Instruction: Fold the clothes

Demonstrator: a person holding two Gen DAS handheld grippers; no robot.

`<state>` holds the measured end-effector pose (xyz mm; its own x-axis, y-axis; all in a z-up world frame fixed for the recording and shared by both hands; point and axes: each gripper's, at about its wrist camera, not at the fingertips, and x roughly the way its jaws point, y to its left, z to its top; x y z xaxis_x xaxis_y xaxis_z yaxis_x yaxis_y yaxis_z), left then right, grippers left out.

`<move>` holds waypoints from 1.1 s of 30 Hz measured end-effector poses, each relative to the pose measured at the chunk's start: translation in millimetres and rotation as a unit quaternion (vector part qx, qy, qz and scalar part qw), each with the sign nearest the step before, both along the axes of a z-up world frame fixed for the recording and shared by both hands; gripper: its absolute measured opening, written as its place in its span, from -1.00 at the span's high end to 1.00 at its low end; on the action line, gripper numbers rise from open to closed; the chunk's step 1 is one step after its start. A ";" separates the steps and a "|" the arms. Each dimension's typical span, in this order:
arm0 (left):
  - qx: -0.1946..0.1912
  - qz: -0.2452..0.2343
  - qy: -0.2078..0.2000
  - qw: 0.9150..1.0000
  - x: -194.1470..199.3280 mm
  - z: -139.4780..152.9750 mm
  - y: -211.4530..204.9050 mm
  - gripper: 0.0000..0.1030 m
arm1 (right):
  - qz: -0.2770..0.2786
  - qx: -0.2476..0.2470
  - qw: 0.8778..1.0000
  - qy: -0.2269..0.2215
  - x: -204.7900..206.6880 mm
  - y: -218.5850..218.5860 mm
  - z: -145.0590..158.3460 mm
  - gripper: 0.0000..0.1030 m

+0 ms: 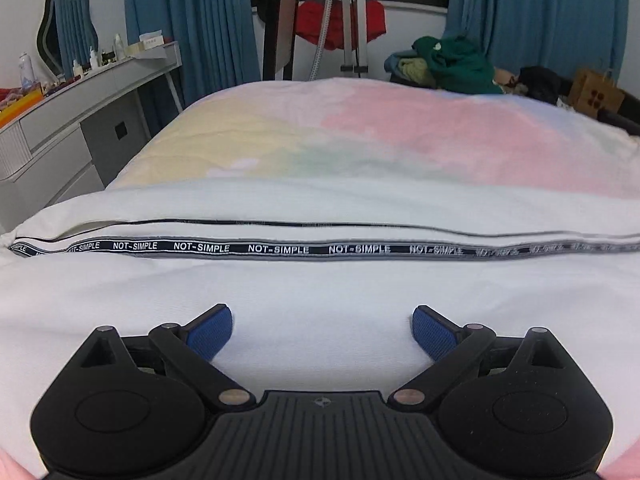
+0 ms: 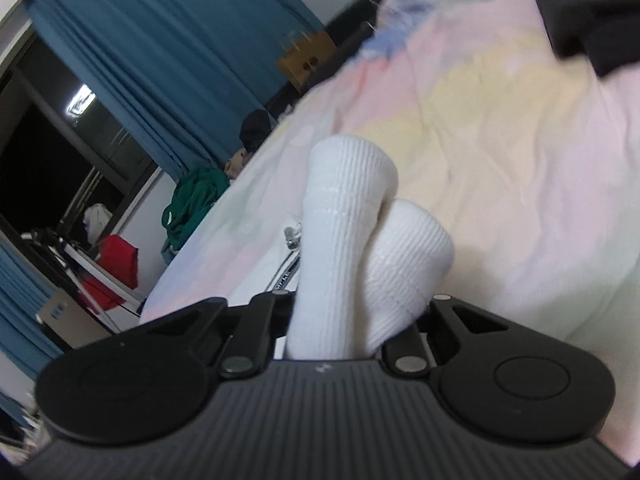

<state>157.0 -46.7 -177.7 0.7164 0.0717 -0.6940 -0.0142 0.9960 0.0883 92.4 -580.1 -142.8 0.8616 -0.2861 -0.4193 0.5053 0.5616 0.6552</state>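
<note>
The left gripper hovers with jaws apart over white trousers on the bed. The right gripper clamps their ribbed cuffs, pointing to 12 o'clock.

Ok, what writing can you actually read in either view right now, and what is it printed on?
"NOT-SIMPLE", repeated along the dark tape sewn across the white garment on the bed; towards the right the repeats blur out.
Faint print along the thin black line above the tape: too small to read.
Box and bottles on the dresser: labels too small.
Right wrist view: a bit of the tape shows, letters unreadable.
</note>
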 end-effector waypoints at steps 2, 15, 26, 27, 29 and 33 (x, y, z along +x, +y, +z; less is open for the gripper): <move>0.011 -0.003 -0.001 1.000 -0.2 -4.7 -2.3 -0.91 | -0.002 -0.033 0.999 0.006 1.9 10.0 12.6 0.65; -0.007 -0.004 -0.004 1.000 -14.7 16.1 8.8 -0.92 | 0.020 -0.285 0.958 -0.005 4.6 130.4 102.2 0.72; -0.097 0.063 -0.089 0.989 -57.1 81.0 76.6 -0.92 | 0.113 -0.438 0.889 -0.069 -11.9 321.8 134.7 0.75; -0.104 0.073 -0.095 0.987 -60.8 85.7 84.8 -0.92 | 0.128 -0.448 0.882 -0.073 -13.0 341.0 131.2 0.75; -0.119 0.089 -0.105 0.983 -69.1 93.5 101.6 -0.92 | 0.158 -0.466 0.867 -0.079 -15.6 379.6 123.4 0.75; -0.142 0.107 -0.120 0.977 -83.6 103.6 127.2 -0.92 | 0.253 -0.494 0.830 -0.061 -30.4 456.1 74.5 0.75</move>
<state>73.4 80.4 -74.2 0.8504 0.0663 -0.5219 -0.2114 0.9515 -0.2235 62.0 -124.0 -68.3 0.9949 -0.0278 -0.0967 0.0056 0.9749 -0.2225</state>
